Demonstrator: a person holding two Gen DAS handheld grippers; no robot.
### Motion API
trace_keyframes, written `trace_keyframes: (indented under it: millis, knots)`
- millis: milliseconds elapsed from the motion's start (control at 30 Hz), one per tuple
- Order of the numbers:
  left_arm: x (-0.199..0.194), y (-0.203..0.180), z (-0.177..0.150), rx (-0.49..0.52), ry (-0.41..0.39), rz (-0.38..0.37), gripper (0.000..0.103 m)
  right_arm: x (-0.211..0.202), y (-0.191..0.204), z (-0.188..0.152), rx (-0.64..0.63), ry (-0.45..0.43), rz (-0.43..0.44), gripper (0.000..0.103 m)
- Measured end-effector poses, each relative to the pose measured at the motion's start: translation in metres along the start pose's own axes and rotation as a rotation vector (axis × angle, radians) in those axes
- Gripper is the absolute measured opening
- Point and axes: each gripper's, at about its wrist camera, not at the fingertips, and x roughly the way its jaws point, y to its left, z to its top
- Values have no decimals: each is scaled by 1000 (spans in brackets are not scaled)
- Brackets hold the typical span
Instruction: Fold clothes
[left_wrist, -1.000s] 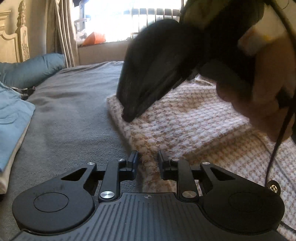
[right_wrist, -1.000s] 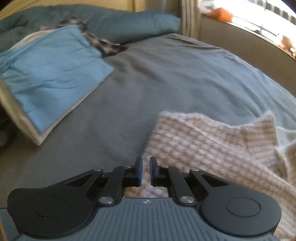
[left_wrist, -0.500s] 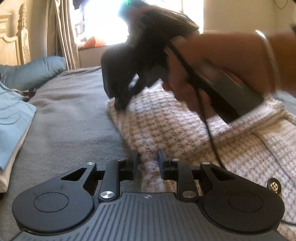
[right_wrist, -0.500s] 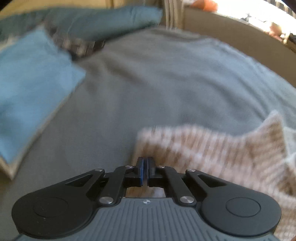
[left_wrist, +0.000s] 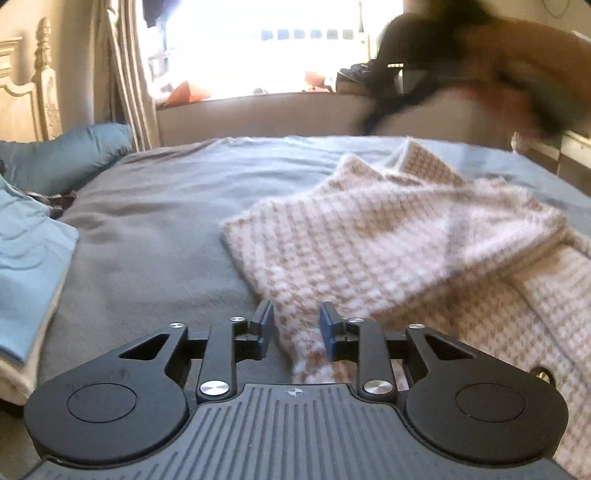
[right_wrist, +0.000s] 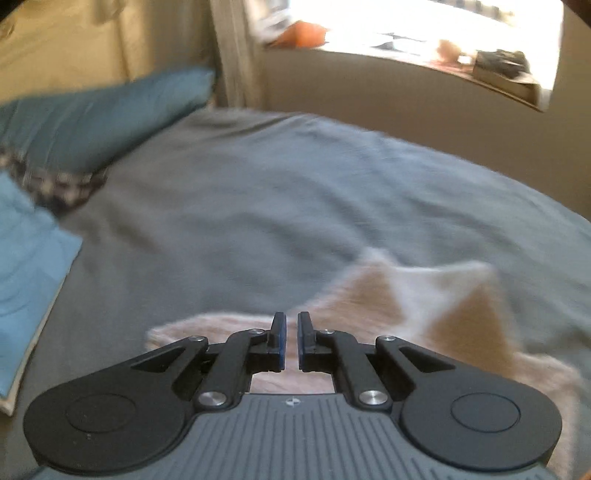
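Two grippers over a grey bed (left_wrist: 155, 236). Left gripper (left_wrist: 295, 325) low at the near corner of the houndstooth knit garment (left_wrist: 369, 240), jaws just opening, fabric between them but not pinched. Right gripper (right_wrist: 291, 339) above the same garment (right_wrist: 472, 314), jaws nearly closed, gripping nothing. Folded blue clothes (left_wrist: 26, 266) stacked at left.

Each gripper, left (left_wrist: 296, 325) and right (right_wrist: 290, 339), is matte black, with blue-faced finger pads (left_wrist: 266, 325) and silver screws (left_wrist: 213, 387) at its linkage pivots. A ribbed grey body plate (right_wrist: 295, 435) sits at 6 o'clock, flanked by round black housings (right_wrist: 480, 410) with embossed circles.
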Motion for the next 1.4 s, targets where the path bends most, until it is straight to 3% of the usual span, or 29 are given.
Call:
trace_keyframes:
  millis: [133, 200, 300, 367, 500, 600, 667, 833, 1167, 1400]
  knots:
    - [-5, -3, 14, 17, -63, 10, 38, -54, -61, -36, 143, -1, -28, 7]
    - [1, -13, 19, 54, -42, -19, 42, -64, -82, -57, 178, 13, -64, 7]
    - [18, -34, 21, 139, 55, -85, 55, -55, -101, -90, 210, 43, -124, 7]
    - [25, -45, 15, 180, 63, -80, 56, -38, -108, -114, 180, 67, -193, 7]
    - [29, -52, 14, 220, 72, -73, 56, -17, -137, -148, 266, 98, -223, 5]
    - [32, -49, 19, 196, 102, -79, 58, -30, -150, -150, 393, 40, -205, 7]
    - [33, -47, 20, 171, 118, -80, 58, -34, -146, -150, 346, 18, -253, 7]
    - [34, -52, 19, 176, 124, -58, 61, -25, -147, -157, 296, 60, -303, 7]
    - [37, -53, 21, 156, 137, -57, 64, -32, -155, -136, 338, -45, -328, 9]
    - [37, -49, 21, 148, 137, -73, 65, -7, -191, -132, 526, -13, -349, 8]
